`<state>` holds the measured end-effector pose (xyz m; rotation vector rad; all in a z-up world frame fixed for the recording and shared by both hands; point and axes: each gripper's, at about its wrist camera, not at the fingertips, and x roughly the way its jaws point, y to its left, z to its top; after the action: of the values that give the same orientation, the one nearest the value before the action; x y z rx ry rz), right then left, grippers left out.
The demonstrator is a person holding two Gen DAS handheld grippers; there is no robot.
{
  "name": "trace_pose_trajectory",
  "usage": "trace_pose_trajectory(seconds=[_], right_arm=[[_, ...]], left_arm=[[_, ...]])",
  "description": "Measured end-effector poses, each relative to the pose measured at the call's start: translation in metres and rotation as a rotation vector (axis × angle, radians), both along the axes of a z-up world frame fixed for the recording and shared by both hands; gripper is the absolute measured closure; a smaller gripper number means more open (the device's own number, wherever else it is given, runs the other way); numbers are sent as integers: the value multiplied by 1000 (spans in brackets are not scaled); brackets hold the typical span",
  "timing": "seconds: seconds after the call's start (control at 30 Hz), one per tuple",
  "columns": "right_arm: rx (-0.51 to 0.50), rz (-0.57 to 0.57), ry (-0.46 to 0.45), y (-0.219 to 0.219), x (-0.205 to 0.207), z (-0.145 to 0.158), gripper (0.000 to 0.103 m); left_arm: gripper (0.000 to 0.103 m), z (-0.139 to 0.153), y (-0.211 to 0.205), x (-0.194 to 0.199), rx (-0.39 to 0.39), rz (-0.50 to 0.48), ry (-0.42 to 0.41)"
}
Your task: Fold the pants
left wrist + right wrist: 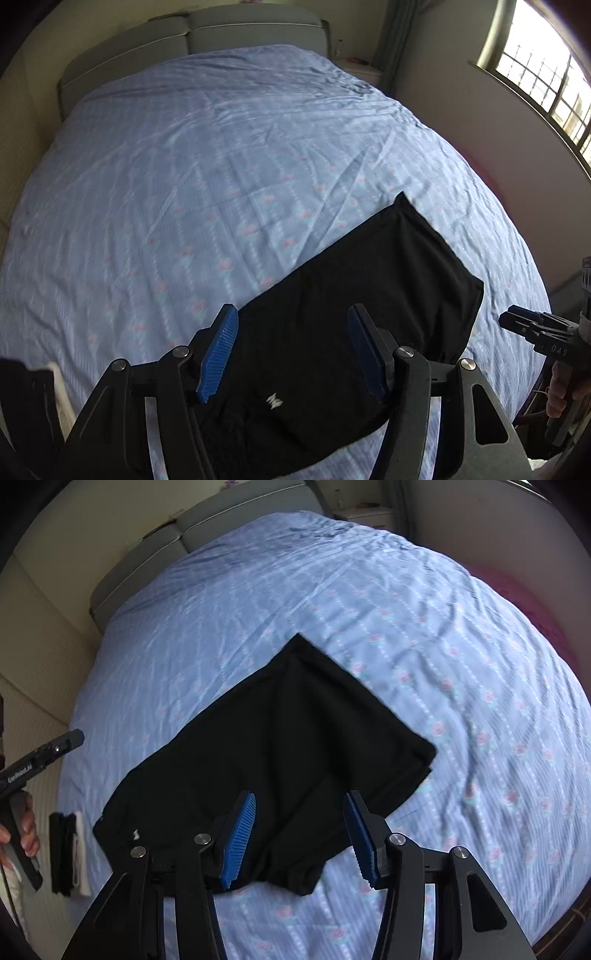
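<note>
Black pants (332, 332) lie folded into a flat rectangle on the blue bed sheet (221, 166), near the bed's front edge; they also show in the right wrist view (280, 753). A small white logo (273, 400) sits near one end. My left gripper (291, 350) is open and empty, held above the pants with its blue pads either side. My right gripper (299, 842) is open and empty, above the pants' near edge. The right gripper also shows at the far right of the left wrist view (532, 328), and the left gripper at the left of the right wrist view (44, 753).
The bed sheet (443, 664) is wrinkled and patterned with small pink flowers. A grey headboard (192, 40) stands at the far end. A stack of folded dark and white clothes (68, 853) lies at the bed's left edge. A window (546, 74) is at the right.
</note>
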<state>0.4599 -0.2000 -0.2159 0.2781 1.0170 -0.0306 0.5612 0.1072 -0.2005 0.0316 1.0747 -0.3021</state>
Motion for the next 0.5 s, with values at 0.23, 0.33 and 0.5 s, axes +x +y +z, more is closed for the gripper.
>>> trace_pose_trajectory(seconds=[0.23, 0.33, 0.5], right_arm=[[30, 205, 60, 106, -14, -12, 52], [23, 250, 94, 145, -19, -21, 52], [-3, 289, 168, 185, -31, -38, 52]], left_arm=[[42, -44, 110, -49, -155, 208, 94], [42, -72, 134, -49, -205, 254, 139], [42, -110, 139, -36, -243, 205, 209]])
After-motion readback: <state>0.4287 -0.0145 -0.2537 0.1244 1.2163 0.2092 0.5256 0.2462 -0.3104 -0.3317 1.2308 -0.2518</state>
